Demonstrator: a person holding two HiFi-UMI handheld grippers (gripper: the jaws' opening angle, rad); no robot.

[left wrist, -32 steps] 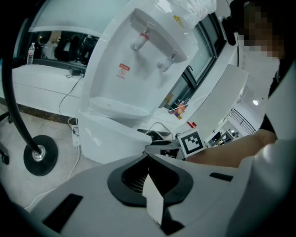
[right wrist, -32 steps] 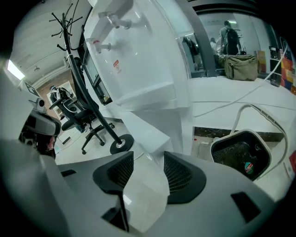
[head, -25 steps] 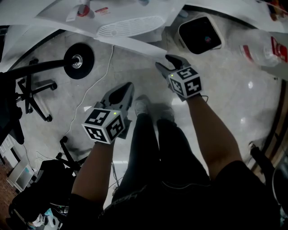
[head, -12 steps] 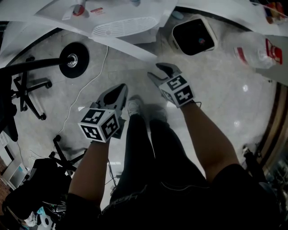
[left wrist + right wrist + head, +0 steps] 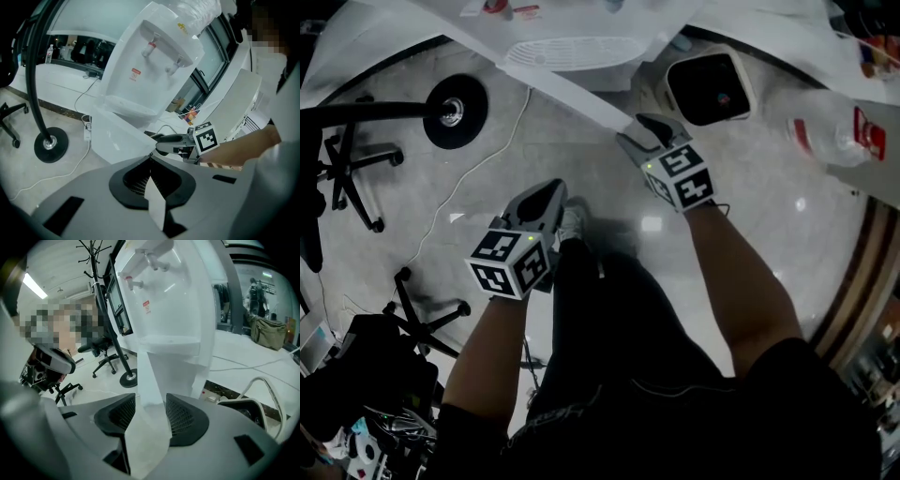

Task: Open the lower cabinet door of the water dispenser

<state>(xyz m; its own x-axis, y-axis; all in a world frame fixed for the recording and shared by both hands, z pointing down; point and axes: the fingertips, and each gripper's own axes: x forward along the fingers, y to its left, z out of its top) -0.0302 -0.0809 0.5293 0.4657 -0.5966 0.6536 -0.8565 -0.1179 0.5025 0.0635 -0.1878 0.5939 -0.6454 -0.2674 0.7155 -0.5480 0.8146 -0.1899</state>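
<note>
The white water dispenser (image 5: 572, 47) stands at the top of the head view, and its lower cabinet door (image 5: 581, 94) swings out as a narrow white panel. My right gripper (image 5: 637, 129) is shut on the door's free edge. In the right gripper view that edge (image 5: 159, 376) runs between the two dark pads (image 5: 180, 416), with the dispenser (image 5: 168, 301) rising behind. My left gripper (image 5: 551, 190) hangs lower left, apart from the door, jaws together and holding nothing. The left gripper view shows the dispenser (image 5: 154, 61), the door (image 5: 117, 136) and the right gripper (image 5: 161, 143) at its edge.
A coat stand's round black base (image 5: 455, 111) and an office chair's legs (image 5: 352, 178) stand on the floor to the left. A cable (image 5: 478, 197) trails across the floor. A white box with a dark top (image 5: 708, 86) and a large water bottle (image 5: 834, 127) lie right of the dispenser.
My right gripper has risen a little and rolled while keeping hold of the door's edge. The left gripper has barely moved.
</note>
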